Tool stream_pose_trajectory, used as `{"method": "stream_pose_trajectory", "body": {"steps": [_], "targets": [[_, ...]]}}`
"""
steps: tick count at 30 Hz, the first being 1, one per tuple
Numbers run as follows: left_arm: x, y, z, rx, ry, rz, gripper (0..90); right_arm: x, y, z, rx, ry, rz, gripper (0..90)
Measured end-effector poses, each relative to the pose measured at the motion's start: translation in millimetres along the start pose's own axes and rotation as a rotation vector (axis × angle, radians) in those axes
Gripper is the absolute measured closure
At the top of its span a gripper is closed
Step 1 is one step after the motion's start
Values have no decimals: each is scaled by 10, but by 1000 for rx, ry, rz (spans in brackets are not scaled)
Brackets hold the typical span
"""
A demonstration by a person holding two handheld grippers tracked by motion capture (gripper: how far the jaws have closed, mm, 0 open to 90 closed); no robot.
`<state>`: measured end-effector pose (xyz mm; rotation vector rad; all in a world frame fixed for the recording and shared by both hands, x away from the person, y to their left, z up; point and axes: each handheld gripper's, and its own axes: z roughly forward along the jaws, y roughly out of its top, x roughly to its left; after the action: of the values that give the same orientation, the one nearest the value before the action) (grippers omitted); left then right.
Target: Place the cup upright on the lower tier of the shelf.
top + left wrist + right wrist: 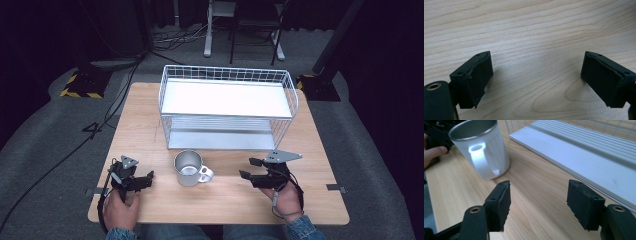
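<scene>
at the near edge of the table two hands come in from below, each holding a gripper. the left hand holds the left gripper near the near-left corner, its jaws pointing right toward the middle. in the left gripper view the left gripper has its jaws spread wide, nothing between them but bare wood grain. the right hand holds the right gripper at the near right, jaws pointing left, a grey plate on top of it. in the right gripper view the right gripper is also spread wide and holds nothing.

between the two grippers, apart from both, a metal mug stands upright on the wood, its handle turned toward the right gripper. in the right gripper view the mug sits just beyond the jaws, handle facing the camera, with the other hand's fingers behind it at the left edge.

beyond the mug, a white wire rack with two shelves stands on the far half of the table; its lower shelf runs beside the right gripper. past the table lies grey carpet with black cables and some stand legs.
</scene>
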<state>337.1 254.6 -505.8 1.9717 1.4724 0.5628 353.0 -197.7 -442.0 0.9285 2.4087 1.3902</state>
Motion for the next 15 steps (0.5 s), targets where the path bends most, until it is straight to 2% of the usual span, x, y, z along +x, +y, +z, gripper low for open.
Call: {"method": "stream_pose_trajectory", "body": {"steps": [6,15], "targets": [[-3,4,6,-1,0,-8,109,177,135,177,14,40,-34,363],[-3,13,13,0,3,-12,109,350,223,350,21,98,-46,368]]}}
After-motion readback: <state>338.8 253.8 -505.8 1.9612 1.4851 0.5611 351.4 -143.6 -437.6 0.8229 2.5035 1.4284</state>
